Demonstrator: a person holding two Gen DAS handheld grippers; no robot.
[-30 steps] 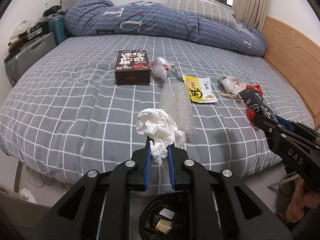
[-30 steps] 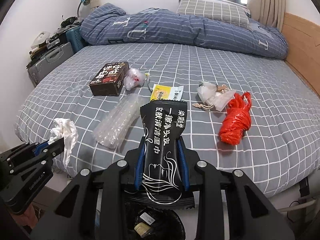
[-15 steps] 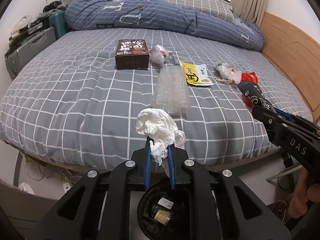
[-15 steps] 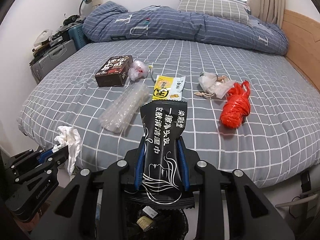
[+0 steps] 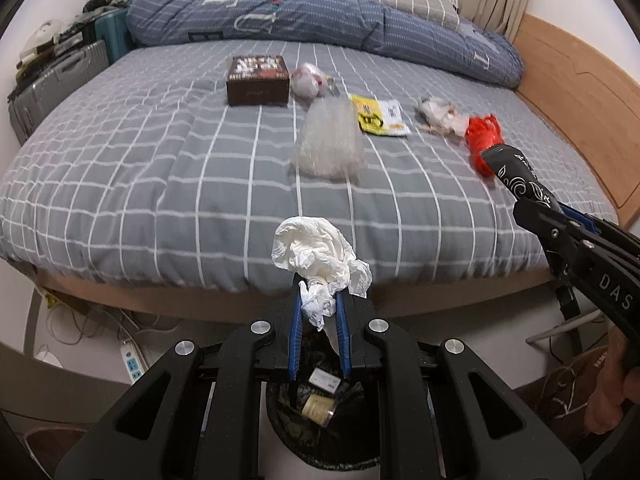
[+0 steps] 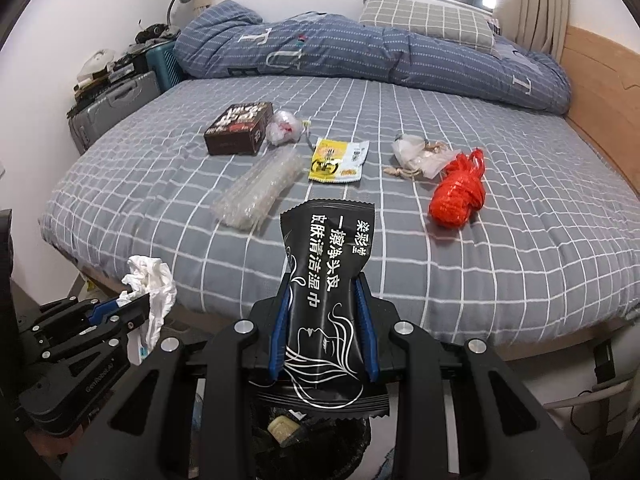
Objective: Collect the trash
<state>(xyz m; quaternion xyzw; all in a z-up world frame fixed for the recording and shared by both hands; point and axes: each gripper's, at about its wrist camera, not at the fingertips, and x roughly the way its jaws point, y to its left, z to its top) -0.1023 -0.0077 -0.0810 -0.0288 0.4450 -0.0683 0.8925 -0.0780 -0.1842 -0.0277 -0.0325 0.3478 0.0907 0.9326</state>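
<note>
bed (image 6: 520, 264) | on it: brown box (image 6: 236, 130), bubble wrap (image 6: 260, 188), yellow sachet (image 6: 338, 160), red bag (image 6: 458, 194), quilt (image 6: 360, 56)

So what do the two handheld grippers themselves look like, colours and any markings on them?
Both are black, angular linkage frames with silver round bolt heads at the joints and blue pads lining the inner faces of the fingers. The left gripper carries small pale lettering along its side, too small to read. The right gripper has the letters DAS in white on its side. No cables or sleeves show.
</note>
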